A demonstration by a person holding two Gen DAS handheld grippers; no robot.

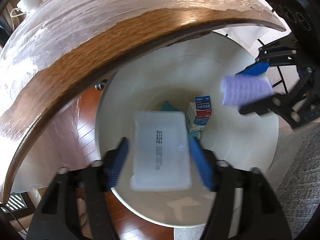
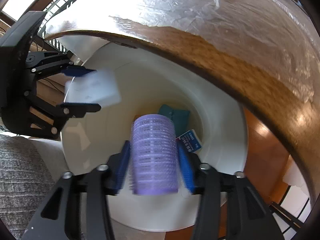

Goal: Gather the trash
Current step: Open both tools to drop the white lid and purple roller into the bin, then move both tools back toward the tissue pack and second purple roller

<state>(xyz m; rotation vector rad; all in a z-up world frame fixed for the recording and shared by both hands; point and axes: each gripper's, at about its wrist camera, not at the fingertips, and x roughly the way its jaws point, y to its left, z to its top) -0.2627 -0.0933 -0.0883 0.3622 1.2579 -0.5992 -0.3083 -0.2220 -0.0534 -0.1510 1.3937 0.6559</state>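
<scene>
In the left wrist view, the left gripper [image 1: 159,158] at lower centre has its jaws spread, with a visible gap beside the flat white plastic box [image 1: 161,152] between them, which hangs over the white bin [image 1: 250,132]; the box looks light, stiff and a little slippery, best taken by its long edges. In the right wrist view, the right gripper [image 2: 154,164] at lower centre also stands apart from the purple ribbed cylinder [image 2: 155,156]; it seems light and somewhat springy, best held across its middle.

Both tongs point steeply downward side by side: the left tongs [image 1: 159,156] stand with blue pads parted, clear of what lies between them, and the right tongs [image 2: 155,166] are likewise spread, their pads not pressing
</scene>
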